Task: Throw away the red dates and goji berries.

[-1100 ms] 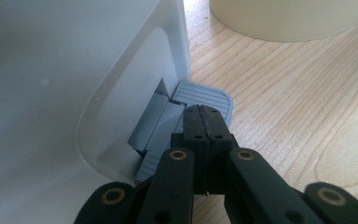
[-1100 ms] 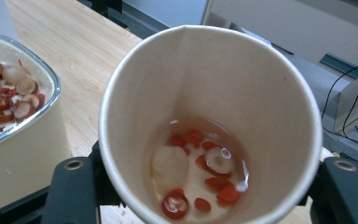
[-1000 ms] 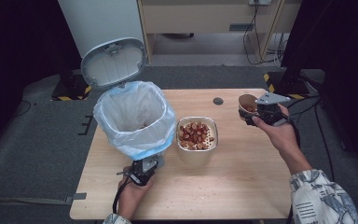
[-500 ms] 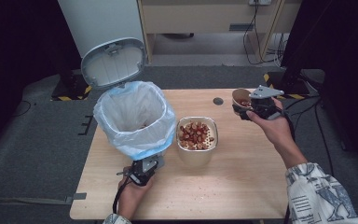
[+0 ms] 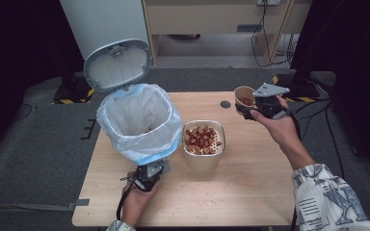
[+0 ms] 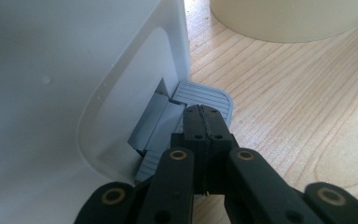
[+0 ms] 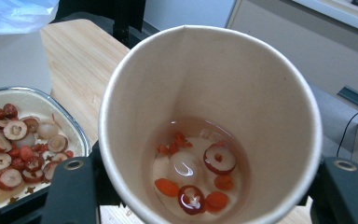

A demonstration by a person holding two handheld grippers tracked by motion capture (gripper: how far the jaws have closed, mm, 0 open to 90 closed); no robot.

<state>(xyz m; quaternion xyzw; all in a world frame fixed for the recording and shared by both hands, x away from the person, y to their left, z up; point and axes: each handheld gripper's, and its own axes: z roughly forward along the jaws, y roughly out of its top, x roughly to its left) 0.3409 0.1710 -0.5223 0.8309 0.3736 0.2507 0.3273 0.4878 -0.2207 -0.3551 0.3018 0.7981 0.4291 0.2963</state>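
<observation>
A white pedal bin [image 5: 139,120] lined with a pale blue bag stands on the wooden table [image 5: 250,183], its lid [image 5: 117,65] raised. My left gripper [image 5: 147,174] is shut, with nothing between its jaws. Its tips [image 6: 205,114] rest on the bin's grey pedal [image 6: 209,95]. My right gripper [image 5: 249,109] is shut on a paper cup [image 5: 244,96], held above the table's far right. In the right gripper view the cup [image 7: 242,84] stands between the two jaws and holds liquid with red fruit slices [image 7: 219,158].
A cream bowl [image 5: 203,156] with a strainer full of dried red fruit [image 5: 202,137] stands just right of the bin. A small dark disc [image 5: 225,104] lies on the table left of the cup. Cables and a cabinet sit beyond the far edge.
My right gripper has carried the cup a little to the left and upward, closer to the bowl. The left gripper stays on the pedal and the lid stays up.
</observation>
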